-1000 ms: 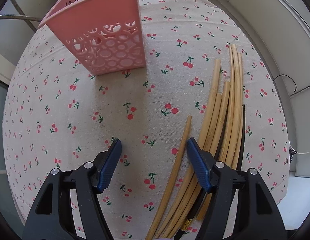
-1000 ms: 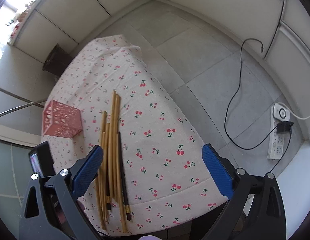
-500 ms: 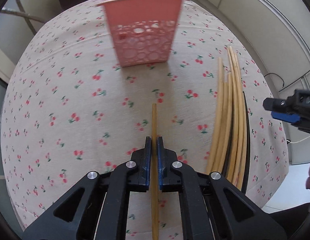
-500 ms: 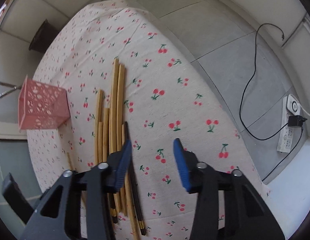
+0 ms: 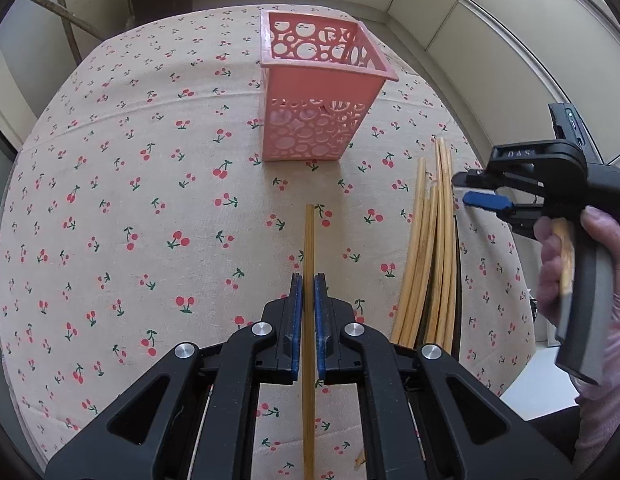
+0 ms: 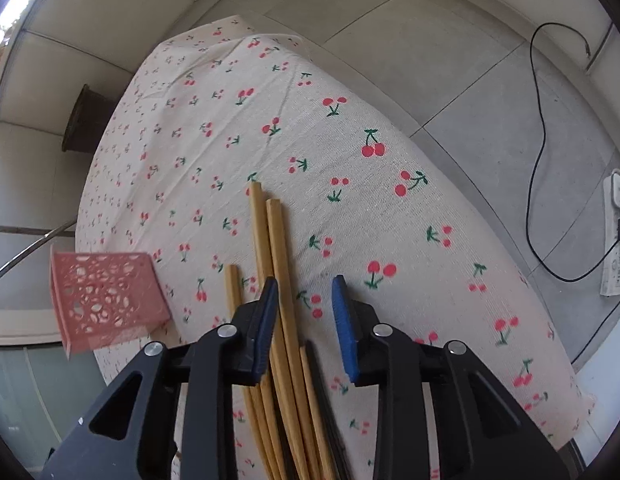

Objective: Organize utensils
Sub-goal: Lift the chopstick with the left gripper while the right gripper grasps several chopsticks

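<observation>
One chopstick pinched, basket dead ahead.

Our left gripper is clamped on a single bamboo chopstick, its long axis pointing straight at the pink basket, which stands upright on the cherry-print tablecloth just beyond the stick's tip. Right of the basket lies the bundle of chopsticks, lengthwise, roughly parallel to the held stick. We count about six pale sticks plus one dark; overlap blurs it. Our right gripper, jaws narrowly parted and holding nothing, hovers over that bundle.
</observation>
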Available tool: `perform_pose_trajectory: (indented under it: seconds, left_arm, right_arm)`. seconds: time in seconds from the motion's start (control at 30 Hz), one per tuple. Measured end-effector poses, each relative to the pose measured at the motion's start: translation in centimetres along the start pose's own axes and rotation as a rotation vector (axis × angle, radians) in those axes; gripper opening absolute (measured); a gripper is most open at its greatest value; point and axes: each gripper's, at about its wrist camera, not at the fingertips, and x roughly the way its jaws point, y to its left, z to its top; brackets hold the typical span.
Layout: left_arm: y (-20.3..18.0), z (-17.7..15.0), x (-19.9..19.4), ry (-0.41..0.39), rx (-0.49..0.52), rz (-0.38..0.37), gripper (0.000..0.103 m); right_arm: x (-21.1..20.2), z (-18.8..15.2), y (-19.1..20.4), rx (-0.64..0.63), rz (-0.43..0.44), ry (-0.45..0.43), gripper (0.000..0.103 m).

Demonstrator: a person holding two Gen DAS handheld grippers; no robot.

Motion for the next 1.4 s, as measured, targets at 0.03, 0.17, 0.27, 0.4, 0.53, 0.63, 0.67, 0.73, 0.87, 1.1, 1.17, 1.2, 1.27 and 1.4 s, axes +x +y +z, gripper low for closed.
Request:
perform_pose_trajectory:
  seconds: [0.03, 0.17, 0.27, 0.4, 0.53, 0.63, 0.67, 0.73, 0.87, 1.1, 1.17, 1.2, 1.27, 1.4]
  left_arm:
    - [0.0, 0.0, -0.1, -0.001, 0.0, -0.001, 0.005]
    - [0.0, 0.4, 0.6, 0.012, -0.005, 0.003, 0.005]
    - [0.0, 0.2, 0.7, 0.015, -0.002, 0.009, 0.005]
    - [0.2, 0.3, -0.1, -0.011, -0.004, 0.015, 0.005]
    - [0.9, 0.4, -1.0, -0.033, -0.02, -0.003, 0.005]
    - [1.2, 0.3, -1.1, -0.03, -0.033, -0.003, 0.005]
    - [1.2, 0.3, -1.1, -0.027, -0.034, 0.0, 0.005]
    - [0.9, 0.2, -1.1, -0.025, -0.031, 0.003, 0.005]
    - [0.6, 0.3, -0.7, -0.022, -0.024, 0.007, 0.005]
    - [1.6, 0.6, -0.1, -0.009, -0.041, 0.004, 0.005]
    - [1.7, 0.6, -0.1, -0.008, -0.042, -0.001, 0.006]
    - [1.7, 0.6, 0.0, -0.006, -0.042, -0.003, 0.006]
    - [1.8, 0.6, 0.0, -0.006, -0.042, -0.004, 0.006]
    - [1.8, 0.7, -0.1, -0.012, -0.044, 0.0, 0.006]
  right_arm:
    - [0.0, 0.2, 0.3, -0.004, 0.006, -0.008, 0.027]
    - [0.8, 0.4, 1.8, -0.04, -0.009, -0.011, 0.021]
    - [1.2, 0.0, 3.0, -0.109, -0.042, -0.035, 0.015]
    - [0.4, -0.4, 3.7, -0.14, -0.022, -0.082, 0.0]
    - [-1.6, -1.5, 4.6, -0.213, 0.014, -0.119, 0.0]
    - [-1.8, -1.8, 4.1, -0.213, -0.021, -0.105, 0.004]
    - [-1.8, -1.6, 3.5, -0.187, -0.049, -0.109, 0.008]
    - [-1.4, -1.1, 2.7, -0.154, -0.063, -0.113, 0.014]
    - [-0.5, -0.4, 1.8, -0.106, -0.04, -0.075, 0.019]
    - [1.1, 0.0, 2.8, -0.107, -0.055, -0.063, 0.027]
    - [1.3, 0.0, 3.6, -0.135, -0.095, -0.083, 0.023]
    - [1.5, -0.1, 4.1, -0.162, -0.121, -0.095, 0.017]
    - [2.0, -0.3, 4.5, -0.194, -0.141, -0.094, 0.014]
    - [2.5, -0.8, 6.0, -0.29, -0.197, -0.135, 0.008]
